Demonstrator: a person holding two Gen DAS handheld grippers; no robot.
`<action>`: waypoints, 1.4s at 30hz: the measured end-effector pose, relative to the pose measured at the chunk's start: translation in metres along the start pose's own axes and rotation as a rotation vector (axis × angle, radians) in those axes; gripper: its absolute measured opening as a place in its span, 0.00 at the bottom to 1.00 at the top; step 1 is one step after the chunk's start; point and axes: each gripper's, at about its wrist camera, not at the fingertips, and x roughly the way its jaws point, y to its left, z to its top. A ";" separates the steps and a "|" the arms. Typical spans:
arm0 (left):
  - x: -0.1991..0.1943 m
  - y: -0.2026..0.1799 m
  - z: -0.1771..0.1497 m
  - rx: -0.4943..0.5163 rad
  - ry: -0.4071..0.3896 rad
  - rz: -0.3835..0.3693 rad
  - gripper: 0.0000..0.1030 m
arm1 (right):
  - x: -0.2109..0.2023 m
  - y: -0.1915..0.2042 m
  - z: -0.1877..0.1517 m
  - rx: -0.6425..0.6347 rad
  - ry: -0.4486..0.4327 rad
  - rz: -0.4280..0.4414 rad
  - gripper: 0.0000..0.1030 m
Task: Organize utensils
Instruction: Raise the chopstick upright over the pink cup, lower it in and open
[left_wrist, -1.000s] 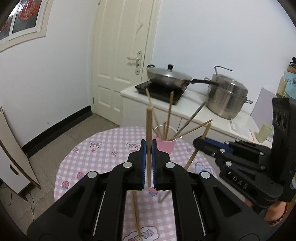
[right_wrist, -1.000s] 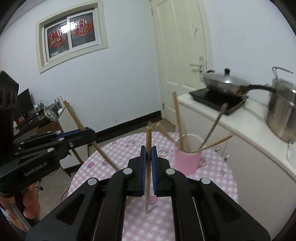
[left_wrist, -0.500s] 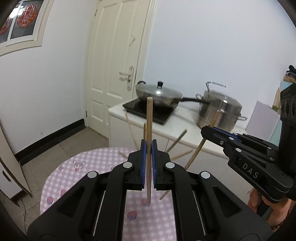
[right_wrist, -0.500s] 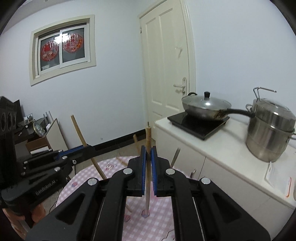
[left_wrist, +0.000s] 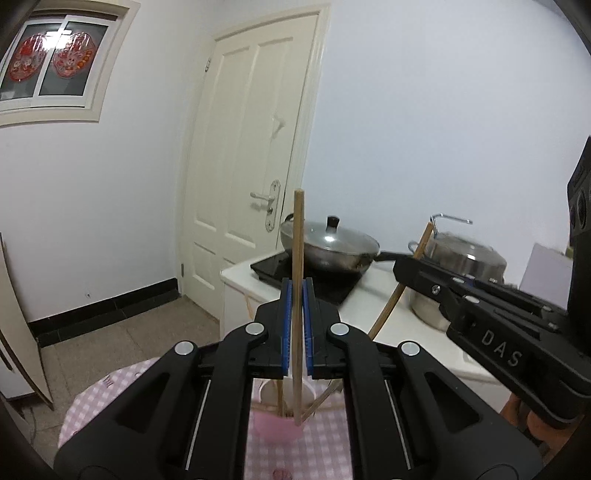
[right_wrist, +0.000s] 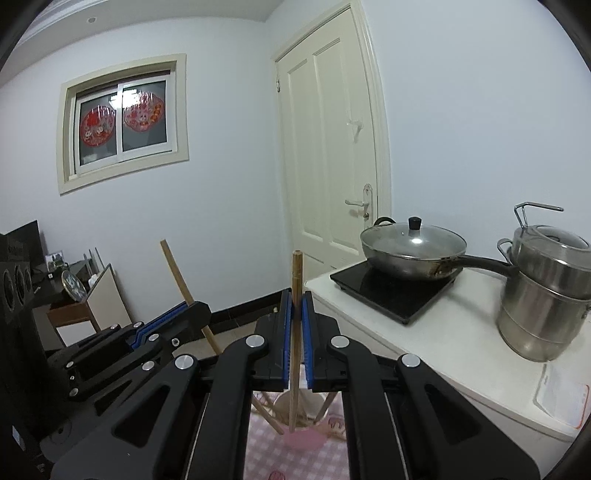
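My left gripper (left_wrist: 296, 325) is shut on a wooden chopstick (left_wrist: 298, 258) held upright; its lower tip hangs at the rim of a pink cup (left_wrist: 275, 424) with several chopsticks in it. My right gripper (right_wrist: 295, 332) is shut on another wooden chopstick (right_wrist: 296, 273), also upright, its tip over the same pink cup (right_wrist: 303, 437). In the left wrist view the right gripper (left_wrist: 410, 271) comes in from the right with its chopstick (left_wrist: 400, 288) slanted. In the right wrist view the left gripper (right_wrist: 192, 314) comes in from the left with its chopstick (right_wrist: 184, 288).
The cup stands on a round table with a pink checked cloth (left_wrist: 325, 446). Behind it a white counter (right_wrist: 458, 332) carries an induction hob with a lidded wok (right_wrist: 412, 245) and a steel steamer pot (right_wrist: 546, 295). A white door (left_wrist: 255, 177) is at the back.
Both grippers have risen and tilted up over the cup, so the table has dropped low in both views. Each chopstick has stayed clamped and now hangs with its tip at the cup.
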 end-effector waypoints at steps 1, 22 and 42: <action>0.005 0.000 0.001 -0.002 -0.011 0.013 0.06 | 0.004 -0.003 0.001 0.002 -0.002 0.002 0.04; 0.067 -0.009 -0.065 0.117 0.124 0.049 0.06 | 0.056 -0.032 -0.038 0.008 0.101 0.002 0.04; 0.074 0.000 -0.081 0.128 0.250 0.028 0.07 | 0.060 -0.032 -0.052 0.031 0.171 -0.025 0.05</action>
